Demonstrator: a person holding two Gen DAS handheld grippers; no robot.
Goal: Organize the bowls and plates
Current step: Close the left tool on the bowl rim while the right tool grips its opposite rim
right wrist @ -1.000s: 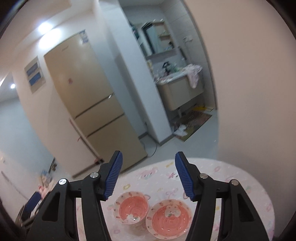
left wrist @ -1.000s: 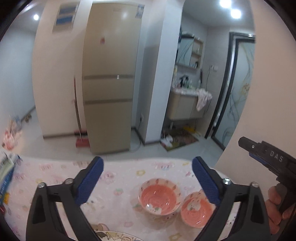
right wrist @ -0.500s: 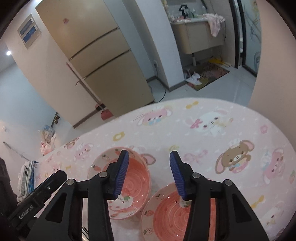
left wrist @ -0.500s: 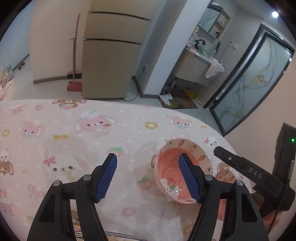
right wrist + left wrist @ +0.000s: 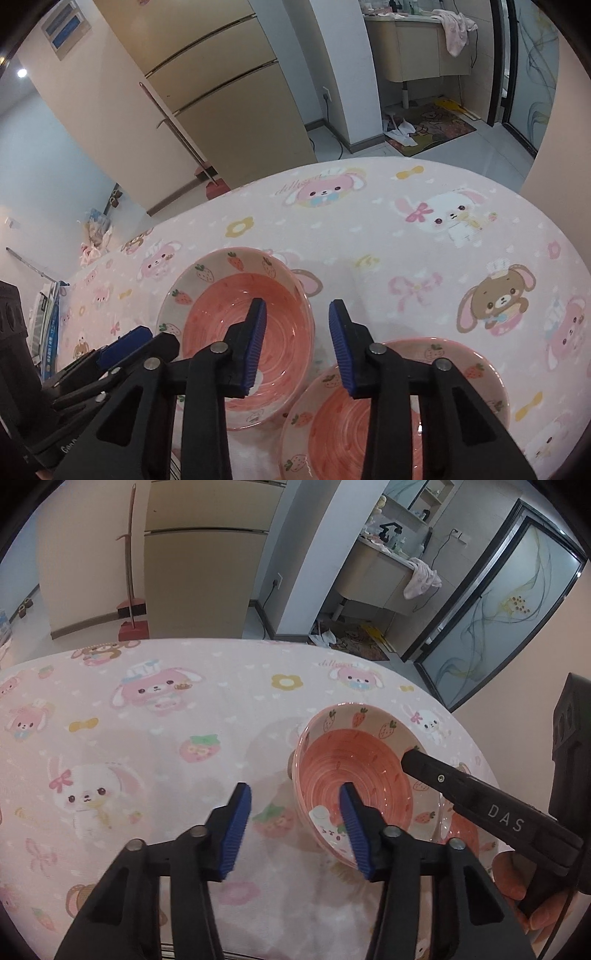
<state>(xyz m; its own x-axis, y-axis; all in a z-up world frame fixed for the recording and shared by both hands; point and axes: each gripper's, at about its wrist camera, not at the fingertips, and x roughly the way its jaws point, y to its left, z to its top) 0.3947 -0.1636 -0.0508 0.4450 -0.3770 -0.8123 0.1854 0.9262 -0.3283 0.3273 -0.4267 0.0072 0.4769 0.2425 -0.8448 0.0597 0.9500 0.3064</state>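
Both grippers straddle one pink bowl's rim, jaws closing.

Nearest, the left gripper (image 5: pixel 295 812) has the near wall of the left bowl (image 5: pixel 354 771) between its blue pads, one pad inside, one outside, not yet pressing. The right gripper (image 5: pixel 297 343) straddles the same bowl's (image 5: pixel 236 317) right-hand rim, also with a gap. A second bowl (image 5: pixel 391 406) sits just beside it on the pink cartoon-print bench (image 5: pixel 424 240). Beyond stand a beige fridge (image 5: pixel 203 561) and a broom (image 5: pixel 131 590).
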